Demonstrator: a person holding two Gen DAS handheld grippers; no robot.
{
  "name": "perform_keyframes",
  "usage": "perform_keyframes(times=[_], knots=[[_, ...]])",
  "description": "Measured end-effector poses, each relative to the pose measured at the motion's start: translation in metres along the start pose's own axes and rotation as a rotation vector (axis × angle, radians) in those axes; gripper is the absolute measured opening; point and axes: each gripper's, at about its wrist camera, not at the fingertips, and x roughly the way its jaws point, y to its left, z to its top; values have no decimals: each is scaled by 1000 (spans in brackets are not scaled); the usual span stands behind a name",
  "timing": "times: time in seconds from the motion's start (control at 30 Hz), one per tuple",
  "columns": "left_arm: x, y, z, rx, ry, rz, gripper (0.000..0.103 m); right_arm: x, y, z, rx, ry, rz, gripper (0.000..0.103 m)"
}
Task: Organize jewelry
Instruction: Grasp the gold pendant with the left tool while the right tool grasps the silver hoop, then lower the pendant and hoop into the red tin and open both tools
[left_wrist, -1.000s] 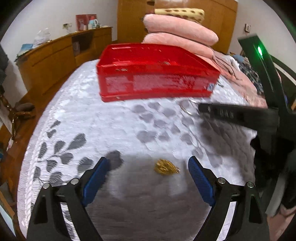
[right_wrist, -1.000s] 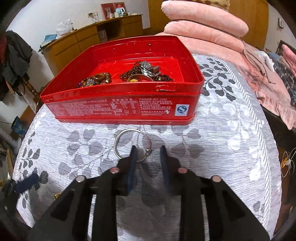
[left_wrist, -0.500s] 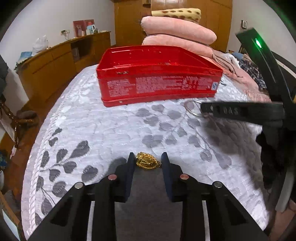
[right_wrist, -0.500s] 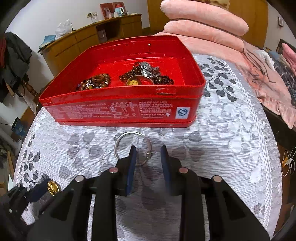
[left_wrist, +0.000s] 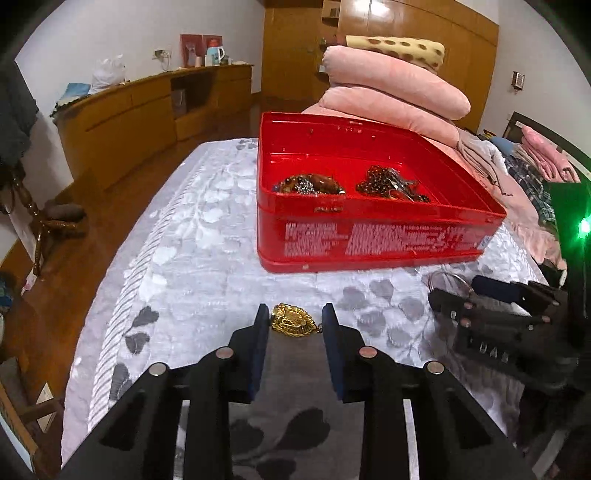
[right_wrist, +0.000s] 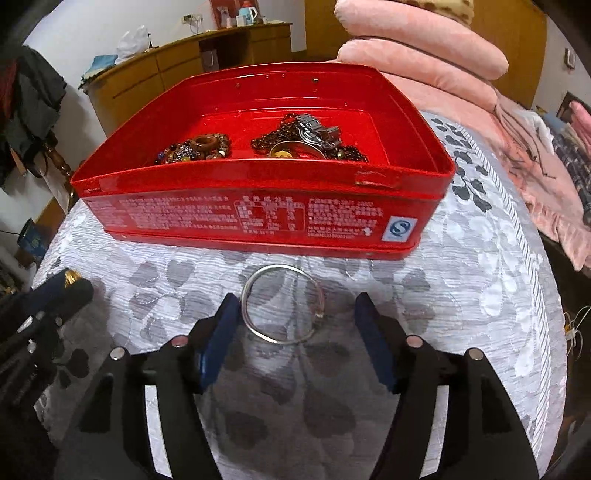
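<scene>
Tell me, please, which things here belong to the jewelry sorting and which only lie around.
Belonging to the job:
- gold pendant, held in the left gripper
- silver bangle, on the bedspread between the open right gripper jaws
- red tin holding beaded jewelry

Just lying about:
- pink pillows
- wooden sideboard

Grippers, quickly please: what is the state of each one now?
Left gripper: closed on the gold pendant.
Right gripper: open, fingers just opened; the silver bangle lies between them on the bedspread, not gripped.
</scene>
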Motion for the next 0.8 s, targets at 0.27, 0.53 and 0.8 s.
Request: perform_keyframes(times=[0.27,0.53,0.8], knots=[[13,2,9,-12,17,4,29,0,0,-2,-24,-18,3,55],[15,3,9,-12,23,7,29,-6,2,-4,-26,-20,-2,45],[10,-3,10,9,7,13,29,-22,3,-7,-34,-32,-6,45]])
